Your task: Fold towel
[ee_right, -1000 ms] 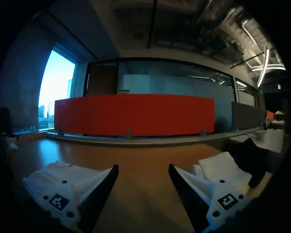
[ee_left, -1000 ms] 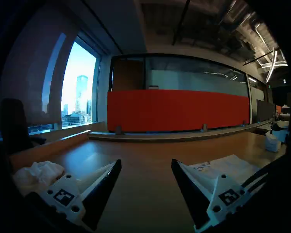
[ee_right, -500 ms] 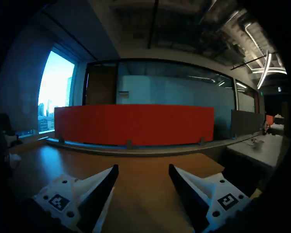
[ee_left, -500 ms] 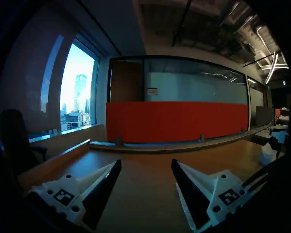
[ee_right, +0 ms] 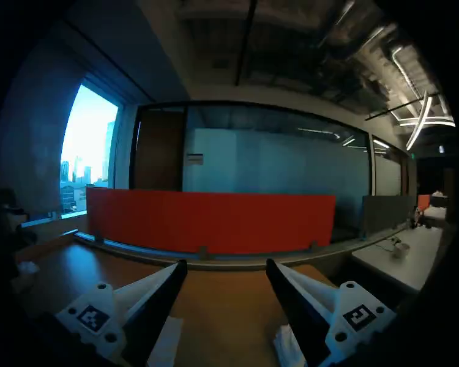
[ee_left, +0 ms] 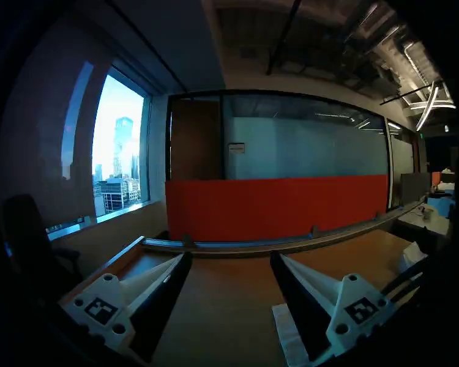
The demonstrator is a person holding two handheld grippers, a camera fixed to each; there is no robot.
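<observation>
In the left gripper view my left gripper (ee_left: 229, 257) is open with nothing between its fingers, held above a wooden table (ee_left: 229, 306). A white towel edge (ee_left: 287, 336) peeks out low beside the right finger. In the right gripper view my right gripper (ee_right: 225, 265) is open too and holds nothing. White cloth shows low down, as a strip (ee_right: 166, 341) by its left finger and a corner (ee_right: 283, 344) by its right finger. Most of the cloth is hidden below the fingers.
A red partition (ee_left: 278, 208) runs along the table's far edge, with a glass wall behind. A window (ee_left: 116, 159) and a dark chair (ee_left: 24, 244) are at the left. A white crumpled item (ee_right: 22, 270) lies far left, and another white item (ee_left: 413, 254) at the right.
Both views have tilted upward. The white cloths and the crumpled item have slid down, mostly out of sight, and the partition sits lower. Both grippers stayed open.
</observation>
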